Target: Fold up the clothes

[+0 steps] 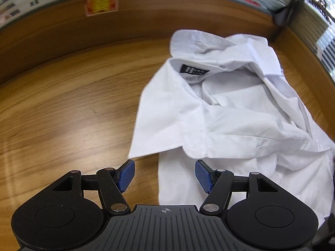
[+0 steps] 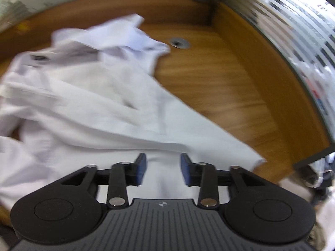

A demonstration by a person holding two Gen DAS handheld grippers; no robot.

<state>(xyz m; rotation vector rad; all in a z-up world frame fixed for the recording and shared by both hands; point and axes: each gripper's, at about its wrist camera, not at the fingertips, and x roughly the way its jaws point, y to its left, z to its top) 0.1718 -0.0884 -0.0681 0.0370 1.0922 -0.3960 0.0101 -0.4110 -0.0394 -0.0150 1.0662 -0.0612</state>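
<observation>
- On a wooden desk (image 1: 62,108), a crumpled white shirt (image 1: 226,115) is seen lying unfolded, right of centre in the left wrist view.
- The left gripper (image 1: 165,175) is held just above the shirt's near edge, its jaws spread wide with nothing between them; the right blue pad (image 1: 203,175) is seen over cloth, the left one over bare wood.
- Only in this sharper view can the collar with its black label (image 1: 194,71) be read clearly, along with a yellow-red sticker (image 1: 101,4) on the far panel.
- In the blurred right wrist view, the right gripper (image 2: 163,169) is shown over the shirt's near part, its jaws moderately parted and gripping nothing.
- Shown in this view alone are a round cable grommet (image 2: 179,42) in the desk beyond the shirt and window blinds (image 2: 293,21) at the right.
</observation>
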